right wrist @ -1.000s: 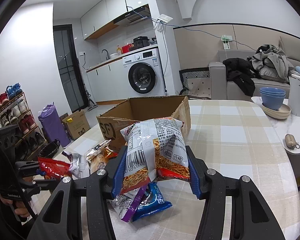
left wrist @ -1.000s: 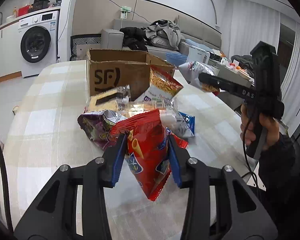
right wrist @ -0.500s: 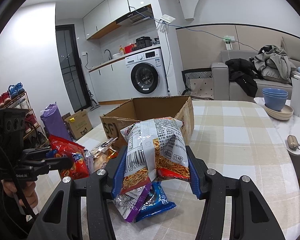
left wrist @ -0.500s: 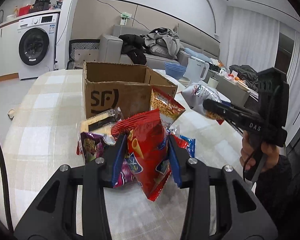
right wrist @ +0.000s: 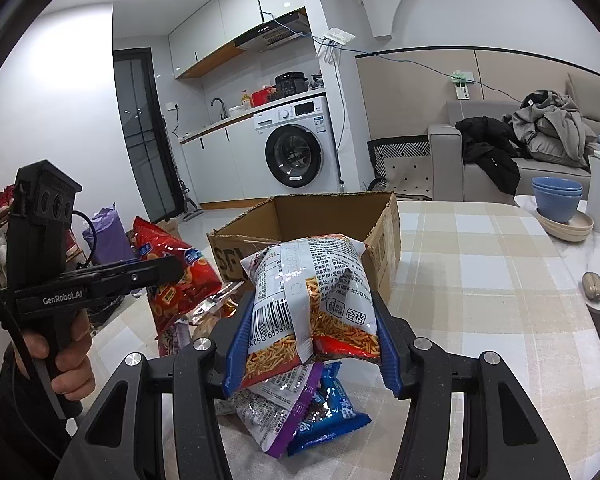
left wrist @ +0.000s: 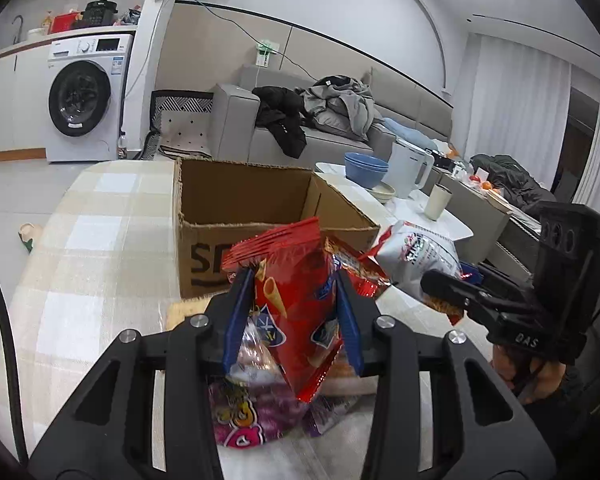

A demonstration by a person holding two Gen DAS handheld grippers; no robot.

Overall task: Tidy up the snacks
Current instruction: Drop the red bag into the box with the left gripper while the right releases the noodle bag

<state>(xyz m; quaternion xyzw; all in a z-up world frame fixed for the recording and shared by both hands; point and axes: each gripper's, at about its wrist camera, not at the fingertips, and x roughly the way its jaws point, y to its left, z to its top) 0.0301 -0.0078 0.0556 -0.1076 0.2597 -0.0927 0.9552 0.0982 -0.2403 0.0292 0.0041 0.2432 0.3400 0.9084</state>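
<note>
Left gripper (left wrist: 296,316) jaws clamped on a red foil snack bag w/ cone-shaped crisps printed on it (left wrist: 296,300), blue pads pressing both sides, bag held upright above the surface. Right gripper (right wrist: 310,336) jaws clamped on a white-and-red bag of thin orange snack sticks (right wrist: 312,296), barcode side facing the cam, also lifted clear.

Both bags hang just in front of the open brown cardboard box (left wrist: 256,208), approx level w/ its rim; neither is inside.

Under the left gripper: a purple foil snack packet (left wrist: 252,412) lying on the beige-and-white checked surface (left wrist: 84,280). Under the right gripper: a white-and-purple packet (right wrist: 276,412) overlapping a blue packet (right wrist: 328,420), both flat on the surface.

Beyond the box, on a white side table (left wrist: 452,224): stacked blue bowls (left wrist: 366,168), a white kettle (left wrist: 410,172). Grey sofa w/ heaped clothes (left wrist: 332,108) and a white washing machine (left wrist: 86,96) behind.
</note>
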